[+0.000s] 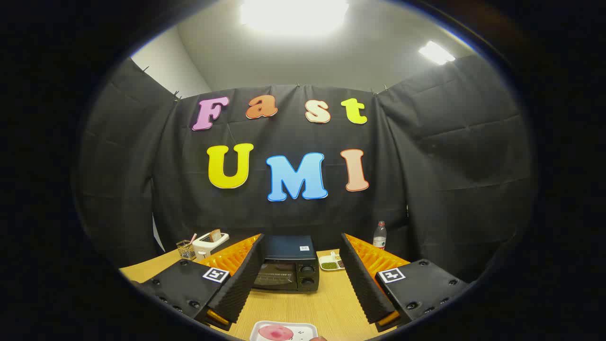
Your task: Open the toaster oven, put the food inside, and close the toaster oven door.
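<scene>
Toaster oven shut, food waiting on its tray.

Dark toaster oven [289, 270] sits upright at lower centre on the wooden table, glass door closed, knobs on its right side. Pink round food [275, 332] lies on a white tray [303, 327] at the bottom centre.

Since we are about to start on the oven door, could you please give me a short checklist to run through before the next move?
1. Toaster oven door shut, ready to be opened: ok.
2. Gripper open and holding nothing: ok.
3. Oven lies ahead between the fingers, with bare table in between: ok.
4. Food waits on the white tray near the fingers: ok.
5. Door handle in plain sight for a grip: cannot tell.
6. Small dish beside the oven stands clear of the door: ok.
</scene>
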Demonstrator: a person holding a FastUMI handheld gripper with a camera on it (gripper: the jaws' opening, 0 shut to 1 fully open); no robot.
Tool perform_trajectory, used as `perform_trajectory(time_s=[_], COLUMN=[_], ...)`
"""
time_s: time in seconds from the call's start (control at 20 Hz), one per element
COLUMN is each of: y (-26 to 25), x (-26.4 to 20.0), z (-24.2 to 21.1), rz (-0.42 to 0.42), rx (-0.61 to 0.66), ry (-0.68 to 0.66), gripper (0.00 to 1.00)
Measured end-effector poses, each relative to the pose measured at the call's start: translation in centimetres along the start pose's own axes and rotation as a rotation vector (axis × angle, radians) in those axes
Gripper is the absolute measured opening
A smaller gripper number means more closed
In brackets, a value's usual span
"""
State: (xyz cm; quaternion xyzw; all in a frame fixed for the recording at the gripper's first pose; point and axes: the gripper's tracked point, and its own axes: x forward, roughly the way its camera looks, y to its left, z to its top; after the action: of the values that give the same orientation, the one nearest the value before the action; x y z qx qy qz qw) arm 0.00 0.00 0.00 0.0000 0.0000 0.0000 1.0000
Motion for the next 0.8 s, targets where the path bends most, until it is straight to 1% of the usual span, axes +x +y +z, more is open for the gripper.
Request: perform_trajectory(time_s=[0.55,0.8], y=[1.5,2.5], x=[0.6,2.2], z=[-0.8,-1.0], rz=[0.032,0.045], rx=[-0.004,0.001], ry=[0.019,0.024], gripper=[0.98,0.98])
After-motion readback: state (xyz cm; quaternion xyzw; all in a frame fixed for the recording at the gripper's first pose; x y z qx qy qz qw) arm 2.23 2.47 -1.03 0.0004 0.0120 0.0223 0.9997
